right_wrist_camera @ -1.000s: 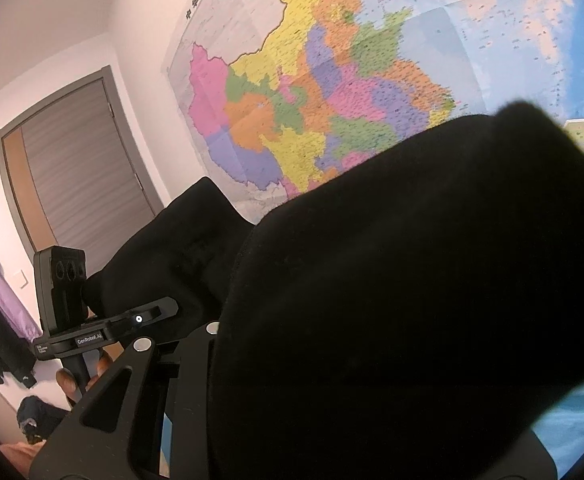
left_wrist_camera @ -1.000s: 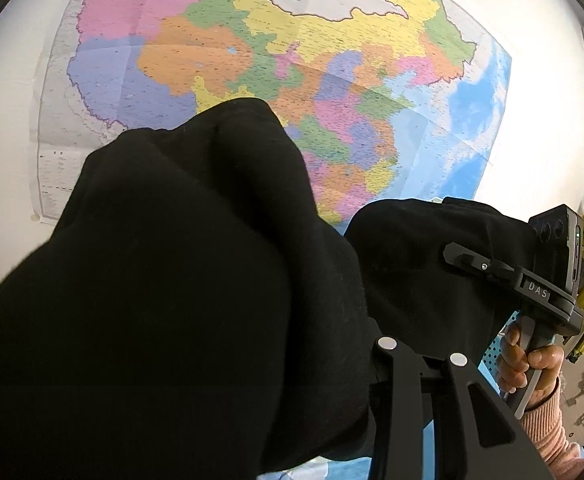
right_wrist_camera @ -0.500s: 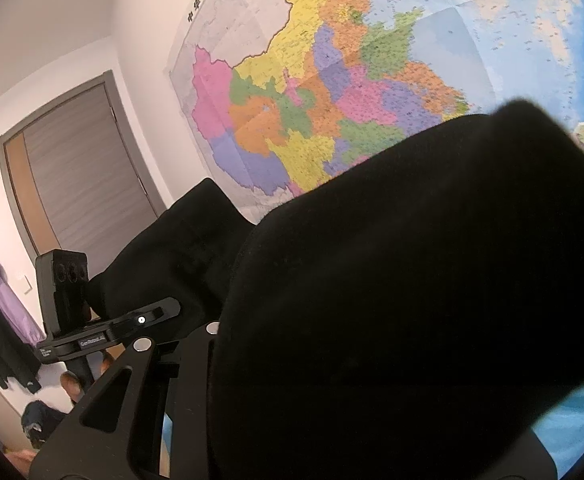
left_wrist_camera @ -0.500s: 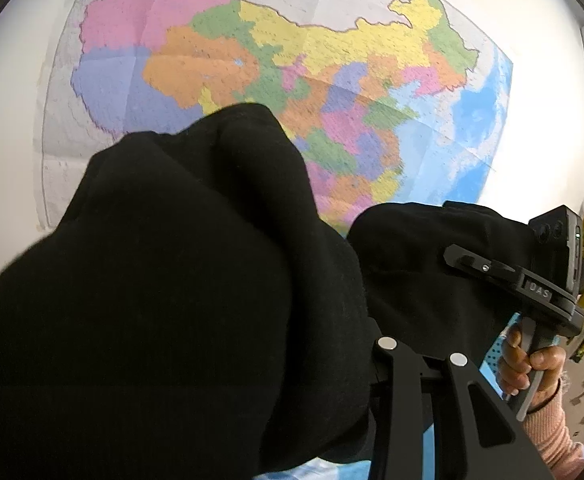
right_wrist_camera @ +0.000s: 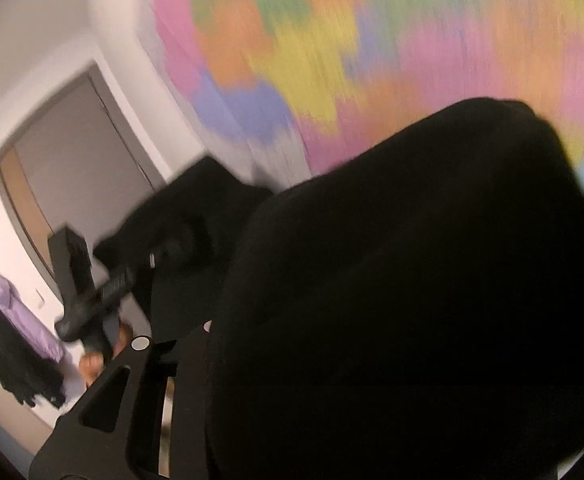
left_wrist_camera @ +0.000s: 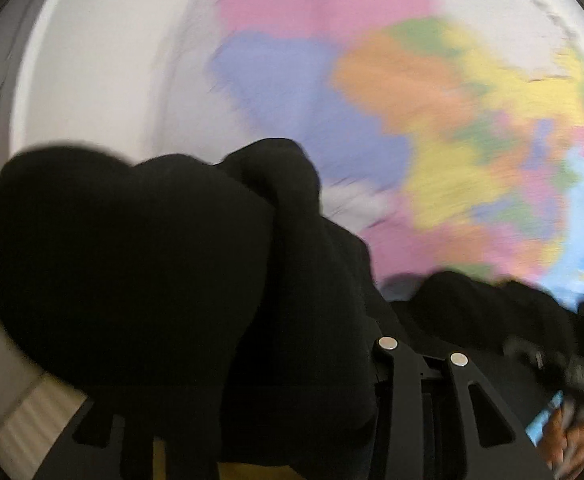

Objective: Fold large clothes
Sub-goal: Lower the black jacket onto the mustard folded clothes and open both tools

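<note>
A big black garment (left_wrist_camera: 139, 264) is bunched over my left gripper (left_wrist_camera: 275, 320) and hides its fingertips; the cloth is clamped between the jaws. In the right wrist view the same black garment (right_wrist_camera: 412, 280) covers most of the frame. It drapes over my right gripper (right_wrist_camera: 312, 320), whose jaws are opening slightly with cloth still pinched between them. Each gripper shows in the other's view: the right gripper (left_wrist_camera: 552, 364) at the lower right, the left gripper (right_wrist_camera: 91, 292) at the lower left, with black cloth stretched between them. Both views are motion-blurred.
A large coloured wall map (left_wrist_camera: 372, 100) fills the background close ahead, as the wall map (right_wrist_camera: 332, 40) does on the right side. A grey door (right_wrist_camera: 71, 160) stands to the left, with purple and dark clothes (right_wrist_camera: 3, 320) hanging beside it. A hand (left_wrist_camera: 572, 440) holds the right gripper's handle.
Both grippers have swept down and toward the wall with the garment still in them. The map now looks bigger and blurred, and the other gripper sits lower in each view.
</note>
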A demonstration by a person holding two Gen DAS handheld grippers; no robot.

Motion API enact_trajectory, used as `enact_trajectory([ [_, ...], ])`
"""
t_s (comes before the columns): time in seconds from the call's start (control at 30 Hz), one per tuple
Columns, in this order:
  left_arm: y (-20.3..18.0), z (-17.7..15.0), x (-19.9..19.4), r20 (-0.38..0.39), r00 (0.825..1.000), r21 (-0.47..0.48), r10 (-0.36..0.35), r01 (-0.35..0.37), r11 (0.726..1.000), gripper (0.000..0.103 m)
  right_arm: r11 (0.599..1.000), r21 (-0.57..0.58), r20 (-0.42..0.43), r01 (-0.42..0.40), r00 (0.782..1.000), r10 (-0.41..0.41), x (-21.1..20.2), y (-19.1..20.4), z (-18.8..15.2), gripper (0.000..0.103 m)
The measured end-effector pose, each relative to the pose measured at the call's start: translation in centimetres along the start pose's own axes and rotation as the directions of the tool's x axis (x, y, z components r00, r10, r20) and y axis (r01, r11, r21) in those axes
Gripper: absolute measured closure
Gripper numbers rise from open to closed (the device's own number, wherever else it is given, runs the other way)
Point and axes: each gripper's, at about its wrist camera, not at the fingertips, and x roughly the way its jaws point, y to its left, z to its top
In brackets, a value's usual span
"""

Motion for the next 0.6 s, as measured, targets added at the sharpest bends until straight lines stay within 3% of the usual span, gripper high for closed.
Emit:
enact_trajectory([
  [0.07,2.8,-3.1,3.7,-0.126,0.991,-0.051,0.036,-0.043,0.998,0.06,0.997,0.062,-0.114,0.041,0.993,-0.034,2.6,-2.4,-2.8,0.065],
  [0.1,4.0,-4.9,5.6,-0.209,0.977,-0.071,0.053,-0.07,0.995,0.057,0.993,0.098,-0.142,0.062,0.989,-0.048,3.1,-3.6,-4.1,0.061],
  [0.13,5.1,-6.8,7.4,-0.288,0.955,-0.083,0.071,-0.099,0.992,0.055,0.991,0.121,-0.14,0.059,0.989,-0.042,2.9,-4.3,-4.7,0.055],
  [0.17,5.8,-7.9,8.1,-0.313,0.947,-0.099,0.073,-0.108,0.989,0.046,0.989,0.142,-0.129,0.039,0.991,-0.021,2.3,-4.9,-5.1,0.049],
  [0.2,6.6,-9.1,8.3,-0.309,0.948,-0.12,0.071,-0.113,0.986,0.036,0.988,0.152,-0.126,0.025,0.992,-0.006,1.7,-5.3,-5.2,0.045],
  [0.23,7.1,-9.8,8.0,-0.289,0.955,-0.127,0.071,-0.112,0.986,0.034,0.987,0.162,-0.123,0.002,0.992,0.018,0.6,-5.5,-5.0,0.04],
  [0.27,7.3,-9.9,7.7,-0.28,0.958,-0.135,0.063,-0.104,0.985,0.033,0.987,0.16,-0.116,0.012,0.993,0.007,-0.2,-5.6,-4.2,0.026],
  [0.33,7.7,-10.0,7.0,-0.27,0.962,-0.15,0.052,-0.095,0.984,0.033,0.991,0.114,-0.089,0.076,0.994,-0.066,-2.2,-7.4,-3.9,0.017],
  [0.4,7.6,-9.9,5.7,-0.259,0.962,-0.133,0.088,-0.126,0.983,0.026,0.989,0.062,-0.056,0.135,0.99,-0.131,-5.2,-7.9,-3.2,0.024],
  [0.47,7.3,-9.8,4.0,-0.242,0.962,-0.114,0.13,-0.161,0.98,0.025,0.98,0.017,-0.002,0.198,0.98,-0.198,-6.7,-7.8,-2.6,0.035],
  [0.53,6.6,-9.7,1.3,-0.189,0.965,-0.109,0.179,-0.202,0.973,0.023,0.966,-0.061,0.092,0.25,0.965,-0.244,-10.4,-7.1,-2.6,0.036],
  [0.6,5.5,-9.3,-1.0,-0.111,0.973,-0.109,0.2,-0.212,0.971,0.012,0.954,-0.146,0.135,0.264,0.96,-0.245,-10.8,-5.0,-2.3,0.036],
])
